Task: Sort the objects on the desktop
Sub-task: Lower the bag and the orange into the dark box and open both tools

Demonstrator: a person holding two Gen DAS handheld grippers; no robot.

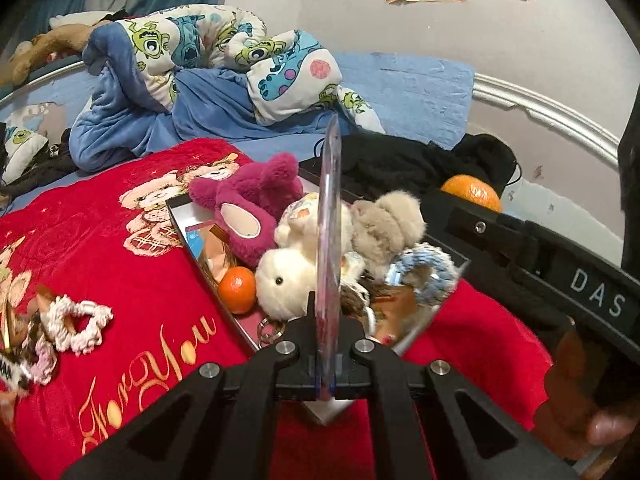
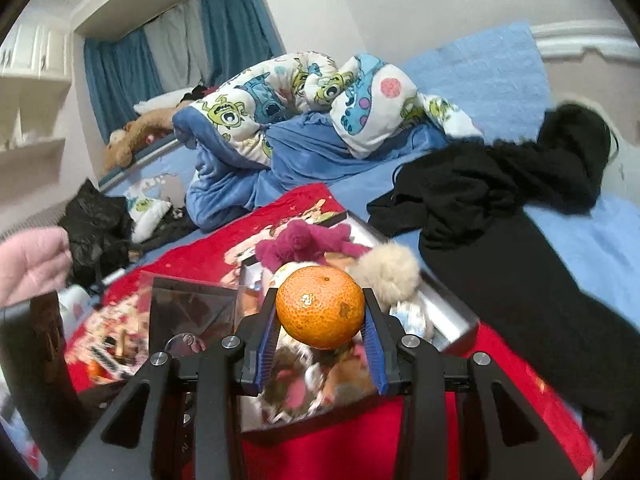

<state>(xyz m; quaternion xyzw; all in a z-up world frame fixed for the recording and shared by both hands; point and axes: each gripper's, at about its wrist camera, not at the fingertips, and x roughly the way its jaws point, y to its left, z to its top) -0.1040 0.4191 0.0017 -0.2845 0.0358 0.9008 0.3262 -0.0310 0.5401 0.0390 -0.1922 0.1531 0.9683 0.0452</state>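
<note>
Pinching a thin clear card (image 1: 329, 240) edge-on, the left gripper (image 1: 326, 364) hangs over the near end of the tray (image 1: 180, 220) of plush toys (image 1: 288, 276). Above that same tray, the right gripper (image 2: 320, 344) clamps an orange (image 2: 320, 306). A second orange (image 1: 237, 289) lies inside the tray, at its left wall.

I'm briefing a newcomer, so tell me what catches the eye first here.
The right gripper clamps a bright mandarin above the box of plush toys. The left gripper pinches a thin clear plastic disc held on edge. Both hang over a red blanket lettered "For You".
</note>
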